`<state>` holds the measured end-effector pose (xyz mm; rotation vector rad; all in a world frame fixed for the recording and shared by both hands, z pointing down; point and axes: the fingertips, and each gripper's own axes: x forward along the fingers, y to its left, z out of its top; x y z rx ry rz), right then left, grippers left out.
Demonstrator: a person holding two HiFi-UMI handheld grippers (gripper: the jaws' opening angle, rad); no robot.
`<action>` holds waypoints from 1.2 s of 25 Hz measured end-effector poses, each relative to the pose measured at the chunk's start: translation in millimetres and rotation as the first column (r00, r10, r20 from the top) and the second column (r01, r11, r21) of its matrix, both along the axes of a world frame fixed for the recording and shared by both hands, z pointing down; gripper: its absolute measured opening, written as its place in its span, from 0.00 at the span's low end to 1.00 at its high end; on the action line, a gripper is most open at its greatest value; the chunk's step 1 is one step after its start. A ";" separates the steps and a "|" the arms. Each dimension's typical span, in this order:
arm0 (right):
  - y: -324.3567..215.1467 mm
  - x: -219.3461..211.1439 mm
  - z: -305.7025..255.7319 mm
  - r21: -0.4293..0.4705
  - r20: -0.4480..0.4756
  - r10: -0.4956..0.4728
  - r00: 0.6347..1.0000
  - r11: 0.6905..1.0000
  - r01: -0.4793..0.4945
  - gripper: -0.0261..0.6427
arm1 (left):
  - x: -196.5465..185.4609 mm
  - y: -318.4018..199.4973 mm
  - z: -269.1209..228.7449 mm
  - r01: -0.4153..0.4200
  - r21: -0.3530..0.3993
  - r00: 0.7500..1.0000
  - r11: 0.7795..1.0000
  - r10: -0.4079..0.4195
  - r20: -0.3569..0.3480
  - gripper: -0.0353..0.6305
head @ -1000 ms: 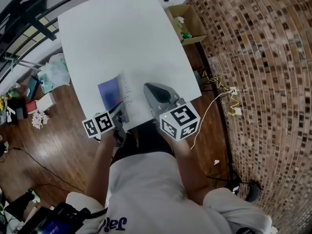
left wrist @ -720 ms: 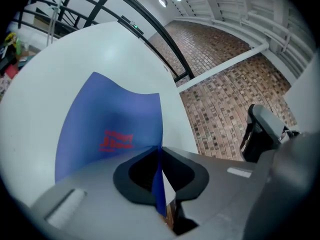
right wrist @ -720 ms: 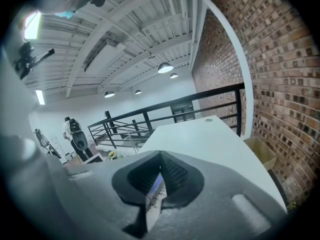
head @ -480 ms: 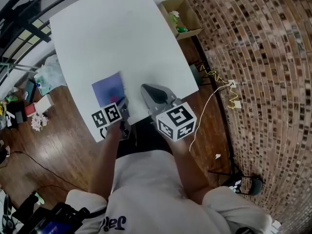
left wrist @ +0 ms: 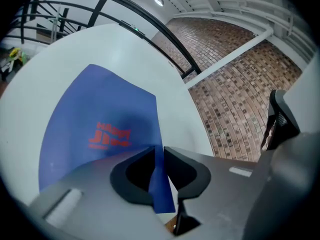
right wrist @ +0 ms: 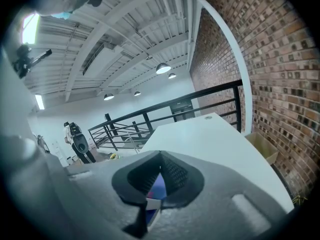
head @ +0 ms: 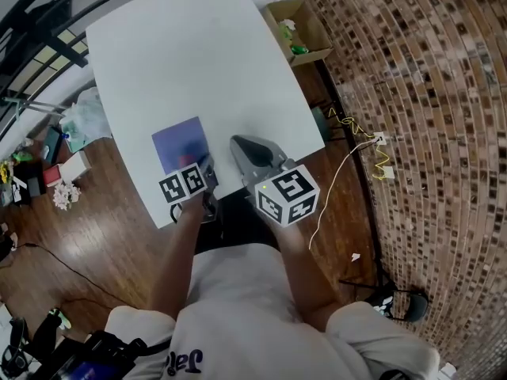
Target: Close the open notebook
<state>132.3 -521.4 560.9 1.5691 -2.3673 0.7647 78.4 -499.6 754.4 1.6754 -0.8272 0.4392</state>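
Site: white table, seen from above. The notebook is lying closed and flat on it, blue cover up, near the table edge closest to the person and toward that edge's left end.

Left gripper: it is pointing down at the notebook's near right corner, with its marker cube sitting just over the table edge. In the left gripper view the left gripper is opening. The jaws are parting by a narrow gap, and the cover's right edge is running down into that gap. The pads are no longer pressing on it, as far as the view shows. Red print is showing on the cover (too small to read).

Right gripper: it is hovering just beside the notebook on the right, apart from it, over bare tabletop. In the right gripper view its jaws are meeting at the tips and gripping nothing. A sliver of blue and white is showing through the hollow behind the tips, and I cannot tell what it is.

Surroundings: a cardboard box is sitting beyond the table's right side, a yellow cable is trailing over the floor, and a black railing is running past the far end of the table.
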 end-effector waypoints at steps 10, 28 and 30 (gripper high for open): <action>24.1 -10.7 -36.8 0.082 -0.004 -0.025 1.000 0.996 0.026 0.03 | 16.3 11.5 -9.3 -0.105 0.076 0.994 0.992 0.105 0.006 0.24; 136.9 -69.3 -139.9 0.325 -0.089 -0.122 0.989 0.935 0.144 0.03 | -65.6 61.3 -207.5 0.033 0.594 0.998 0.804 0.007 -0.065 0.08; 155.6 -73.5 -159.9 0.375 -0.085 -0.147 0.985 0.912 0.168 0.03 | -71.9 80.6 -237.5 0.051 0.667 0.999 0.744 -0.037 -0.035 0.08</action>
